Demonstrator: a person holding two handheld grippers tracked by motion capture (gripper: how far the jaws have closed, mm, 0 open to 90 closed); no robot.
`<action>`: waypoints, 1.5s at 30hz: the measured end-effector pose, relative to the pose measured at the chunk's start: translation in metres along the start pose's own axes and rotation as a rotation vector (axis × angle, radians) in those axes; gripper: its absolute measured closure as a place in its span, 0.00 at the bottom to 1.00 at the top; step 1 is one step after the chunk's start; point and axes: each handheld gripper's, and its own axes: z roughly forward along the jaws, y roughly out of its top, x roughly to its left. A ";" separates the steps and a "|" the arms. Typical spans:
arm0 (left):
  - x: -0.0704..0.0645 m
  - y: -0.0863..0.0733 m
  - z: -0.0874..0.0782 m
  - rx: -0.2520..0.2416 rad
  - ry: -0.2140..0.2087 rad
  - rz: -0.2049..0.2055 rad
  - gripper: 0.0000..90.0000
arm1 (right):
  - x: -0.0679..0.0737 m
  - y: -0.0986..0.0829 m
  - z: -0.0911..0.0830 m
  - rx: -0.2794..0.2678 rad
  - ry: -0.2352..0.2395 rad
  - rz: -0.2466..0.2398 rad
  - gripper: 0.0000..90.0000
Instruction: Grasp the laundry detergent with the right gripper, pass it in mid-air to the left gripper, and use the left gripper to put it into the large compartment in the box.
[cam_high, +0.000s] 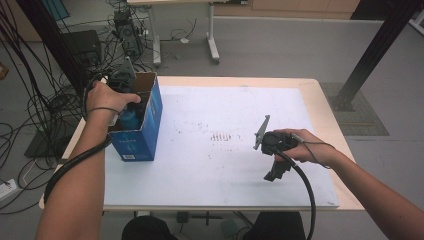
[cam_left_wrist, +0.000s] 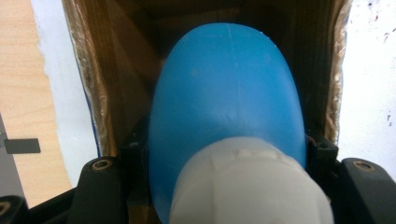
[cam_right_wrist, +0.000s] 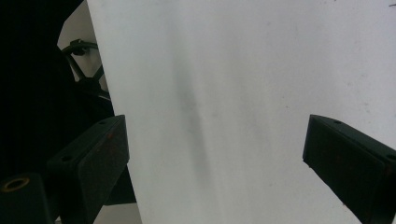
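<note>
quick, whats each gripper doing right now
Left gripper: shut on the blue bottle, holding it inside the blue box.
Right gripper: open, holding nothing, over the white mat.

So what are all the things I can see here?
Box: one, blue cardboard, open top, on the table's left side.
Bottle: one, blue with a white cap, inside the box, held between the left tongs.
Mat: one, white, speckled, covering the table.
Table: one, pale wood.
Cables: many, black, on the floor at left.
Left tongs: black, shut on the bottle.
Right tongs: black, open, over the mat.
</note>
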 end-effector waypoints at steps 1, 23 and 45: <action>0.000 0.000 0.001 0.002 -0.001 -0.001 0.42 | 0.000 0.000 0.000 -0.002 -0.002 -0.002 0.08; 0.000 -0.002 0.012 0.013 0.001 -0.004 0.42 | 0.001 0.002 0.000 0.010 -0.002 -0.003 0.08; 0.003 -0.002 0.012 0.015 -0.007 -0.007 0.42 | 0.000 0.003 0.001 0.003 0.001 -0.001 0.08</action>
